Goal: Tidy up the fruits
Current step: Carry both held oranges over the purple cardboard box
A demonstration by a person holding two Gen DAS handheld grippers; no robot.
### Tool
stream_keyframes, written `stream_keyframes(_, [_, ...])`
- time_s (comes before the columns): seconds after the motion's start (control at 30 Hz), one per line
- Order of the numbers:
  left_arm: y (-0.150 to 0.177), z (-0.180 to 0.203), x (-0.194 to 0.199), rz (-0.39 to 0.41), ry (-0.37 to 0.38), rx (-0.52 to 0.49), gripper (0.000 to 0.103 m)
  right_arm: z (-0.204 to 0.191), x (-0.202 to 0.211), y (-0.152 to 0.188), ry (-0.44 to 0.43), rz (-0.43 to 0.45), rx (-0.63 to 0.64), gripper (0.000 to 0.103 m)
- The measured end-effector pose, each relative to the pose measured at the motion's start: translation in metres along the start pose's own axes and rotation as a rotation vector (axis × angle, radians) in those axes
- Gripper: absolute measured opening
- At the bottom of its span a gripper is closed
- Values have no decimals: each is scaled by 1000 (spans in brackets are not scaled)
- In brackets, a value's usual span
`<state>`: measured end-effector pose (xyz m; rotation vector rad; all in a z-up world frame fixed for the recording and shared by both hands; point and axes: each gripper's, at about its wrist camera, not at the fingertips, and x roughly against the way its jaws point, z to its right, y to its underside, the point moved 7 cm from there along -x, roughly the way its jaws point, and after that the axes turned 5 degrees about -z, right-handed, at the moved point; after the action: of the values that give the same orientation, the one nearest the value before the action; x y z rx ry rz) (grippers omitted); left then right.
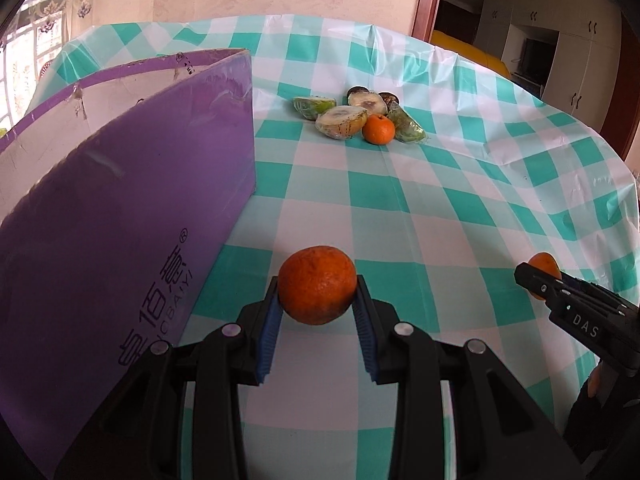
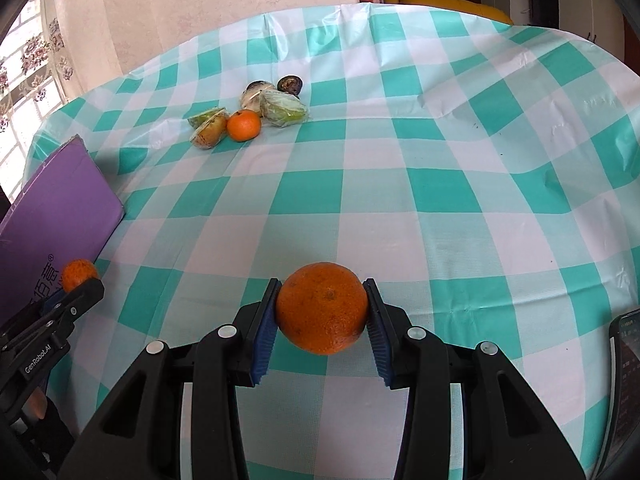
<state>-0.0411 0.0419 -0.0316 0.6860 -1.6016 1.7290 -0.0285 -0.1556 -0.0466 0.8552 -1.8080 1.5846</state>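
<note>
The checked tablecloth point(image 1: 440, 208) fills most of both views. A purple box point(image 1: 132, 208) stands at the left of the left wrist frame. The left gripper point(image 1: 317, 300) holds a dark orange point(image 1: 317, 290) between its blue pads, low in the centre. The right gripper point(image 2: 322, 312) grips a second orange point(image 2: 322, 307) in the same manner. In the upper centre lies a group of wrapped fruit pieces point(image 1: 342, 120) touching a small mandarin point(image 1: 378, 129).
</note>
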Motion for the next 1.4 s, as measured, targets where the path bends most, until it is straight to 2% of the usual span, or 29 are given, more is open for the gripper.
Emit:
stream_keyframes(0.1, [2, -1, 4, 4, -42, -29, 35, -12, 0, 2, -11, -3, 20, 41])
stream_keyframes(0.2, [3, 1, 9, 9, -26, -31, 35, -18, 0, 3, -6, -7, 35, 41])
stream_keyframes(0.33, [3, 3, 18, 34, -50, -56, 35, -26, 0, 6, -3, -15, 51, 41])
stream_keyframes(0.53, [1, 6, 41, 70, -28, -58, 35, -34, 0, 8, -5, -17, 58, 41])
stream_keyframes(0.77, [-9, 9, 86, 160, -9, -52, 36, -43, 5, 7, -38, -4, 56, 41])
stream_keyframes(0.9, [-14, 3, 116, 220, -56, -67, 37, -61, 21, 0, -97, 36, 66, 41])
stream_keyframes(1.03, [-14, -18, 139, 245, -124, -51, 37, -92, 43, -13, -149, 86, 118, 41])
stream_keyframes(1.2, [-14, -62, 158, 257, -220, -3, 37, -140, 64, -25, -230, 120, 200, 41])
stream_keyframes(1.4, [-11, -120, 164, 225, -285, 88, 37, -193, 83, -38, -295, 155, 265, 41])
